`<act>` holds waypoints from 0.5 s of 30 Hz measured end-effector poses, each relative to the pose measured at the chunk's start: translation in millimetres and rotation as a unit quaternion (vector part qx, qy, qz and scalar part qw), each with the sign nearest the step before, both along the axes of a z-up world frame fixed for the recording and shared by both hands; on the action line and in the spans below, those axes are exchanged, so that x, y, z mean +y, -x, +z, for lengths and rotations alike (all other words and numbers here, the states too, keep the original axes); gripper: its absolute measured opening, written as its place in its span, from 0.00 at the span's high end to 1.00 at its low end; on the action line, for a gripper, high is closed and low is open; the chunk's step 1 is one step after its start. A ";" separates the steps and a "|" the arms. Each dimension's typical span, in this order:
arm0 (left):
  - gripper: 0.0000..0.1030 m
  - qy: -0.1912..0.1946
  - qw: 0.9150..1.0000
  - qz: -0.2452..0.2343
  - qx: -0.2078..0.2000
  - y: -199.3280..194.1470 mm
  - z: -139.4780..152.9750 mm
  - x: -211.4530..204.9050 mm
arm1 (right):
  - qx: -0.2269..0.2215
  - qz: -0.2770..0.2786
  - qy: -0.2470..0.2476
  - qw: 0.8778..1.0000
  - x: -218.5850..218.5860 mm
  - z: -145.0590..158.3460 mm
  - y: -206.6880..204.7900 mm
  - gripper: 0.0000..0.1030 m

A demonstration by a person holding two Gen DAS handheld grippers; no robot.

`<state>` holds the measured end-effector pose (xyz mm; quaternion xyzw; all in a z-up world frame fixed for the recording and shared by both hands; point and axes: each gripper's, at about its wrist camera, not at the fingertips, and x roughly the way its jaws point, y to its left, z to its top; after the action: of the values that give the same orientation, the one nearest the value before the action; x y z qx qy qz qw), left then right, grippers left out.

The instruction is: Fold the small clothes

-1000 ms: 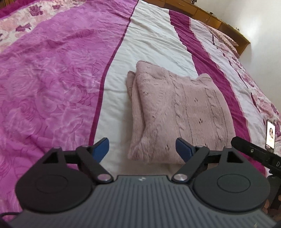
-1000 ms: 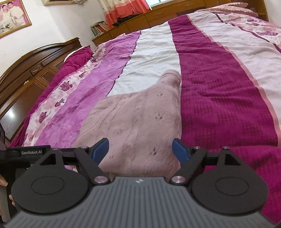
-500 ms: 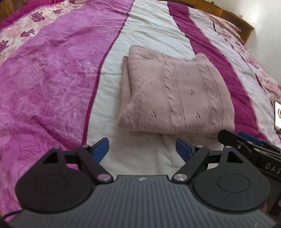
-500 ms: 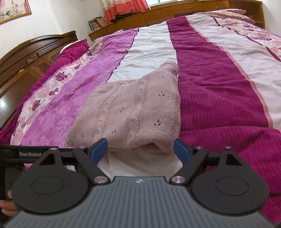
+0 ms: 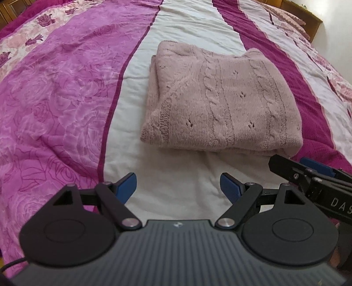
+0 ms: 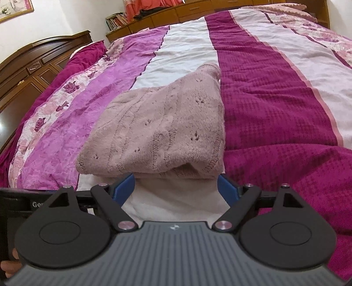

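Observation:
A dusty-pink cable-knit sweater [image 5: 222, 103] lies folded into a thick rectangle on the bedspread's white stripe [image 5: 176, 167]. My left gripper [image 5: 178, 186] hangs open over the white stripe, a short way in front of the sweater's near edge, with nothing between its blue fingers. In the right wrist view the same sweater [image 6: 158, 129] fills the middle. My right gripper [image 6: 176, 187] stands open just before its near folded edge, touching nothing. The right gripper's blue tip [image 5: 316, 168] shows at the right edge of the left wrist view.
The bed is covered by a spread in pink, white and magenta stripes [image 6: 275, 105]. A dark wooden headboard [image 6: 33, 68] stands at the left, low wooden cabinets with books [image 6: 136, 19] behind. A hand [image 6: 8, 261] shows at the lower left corner.
Both grippers have drawn back toward the near side of the bed, away from the sweater. A strip of white bedspread now shows between each gripper and the sweater's edge. Jaws stayed open.

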<state>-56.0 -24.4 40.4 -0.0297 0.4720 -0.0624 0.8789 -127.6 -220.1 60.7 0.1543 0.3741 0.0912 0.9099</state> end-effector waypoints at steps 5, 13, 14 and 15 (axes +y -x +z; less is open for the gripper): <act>0.18 -0.002 1.000 0.001 0.002 0.5 -2.1 -1.0 | 0.003 -0.001 -0.002 1.000 -1.4 -2.4 -0.9 0.15; 0.18 -0.007 1.000 0.002 0.001 0.8 -2.9 -1.4 | 0.006 -0.001 -0.003 1.000 -1.5 -4.6 -1.9 0.15; 0.18 -0.007 1.000 0.002 0.001 0.8 -2.8 -1.5 | 0.006 -0.001 -0.003 1.000 -1.8 -4.7 -1.9 0.15; 0.18 -0.007 1.000 0.002 0.001 0.9 -2.9 -1.4 | 0.006 -0.001 -0.003 1.000 -1.7 -4.7 -2.1 0.15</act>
<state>-56.8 -25.8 37.4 -0.0243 0.4731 -0.0570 0.8788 -125.5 -221.7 56.0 0.1580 0.3789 0.0907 0.9073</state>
